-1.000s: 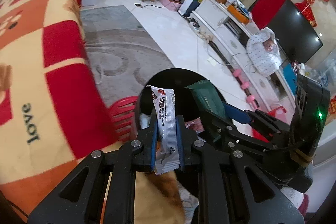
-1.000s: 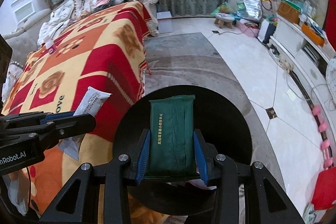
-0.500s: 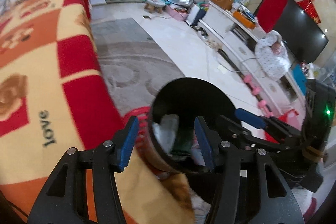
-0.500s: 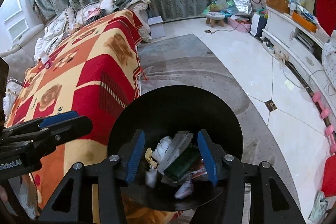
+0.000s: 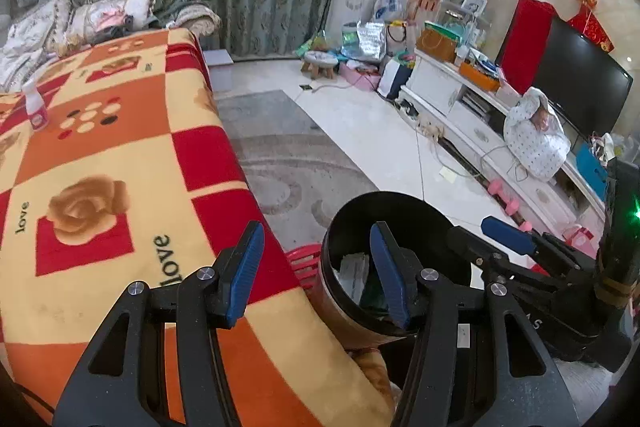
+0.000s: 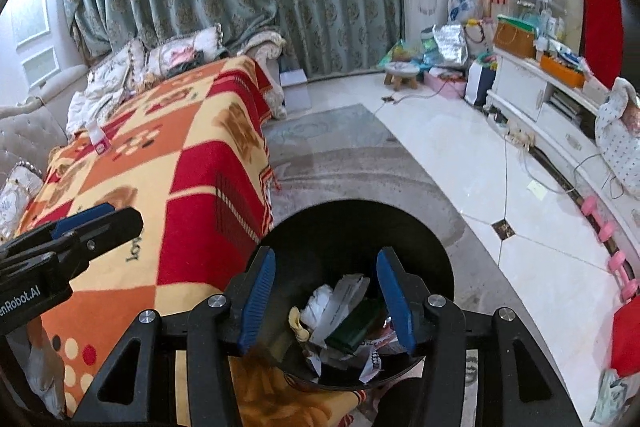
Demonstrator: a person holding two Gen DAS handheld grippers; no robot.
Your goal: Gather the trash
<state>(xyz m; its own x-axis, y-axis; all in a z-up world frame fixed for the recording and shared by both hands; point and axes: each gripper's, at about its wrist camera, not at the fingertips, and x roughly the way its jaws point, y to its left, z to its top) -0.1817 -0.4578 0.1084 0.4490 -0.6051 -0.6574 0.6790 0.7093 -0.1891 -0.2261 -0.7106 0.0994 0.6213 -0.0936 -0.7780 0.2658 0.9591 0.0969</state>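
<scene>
Patterned blanket (image 5: 120, 155) lay to my left, the black bin (image 6: 420, 227) just below both claws. My left claw (image 5: 316, 271) and right claw (image 6: 326, 303) had just sprung apart and stood empty — the white wrapper (image 6: 340, 301) and green packet (image 6: 354, 325) now lay in the bin, so both pieces were collected.

2 grippers are showing: the left gripper (image 5: 316, 273) and the right gripper (image 6: 326, 301), each bearing 2 blue pads. 1 black bin (image 6: 432, 247) is sitting below them, holding 1 dark green packet (image 6: 354, 325) and 1 white wrapper (image 6: 342, 297) among crumpled scraps too jumbled to count. 1 patterned blanket (image 5: 100, 155) is carrying 1 small bottle (image 5: 35, 107). 1 television (image 5: 580, 83) and 1 wooden stool (image 5: 320, 63) are standing farther back.
</scene>
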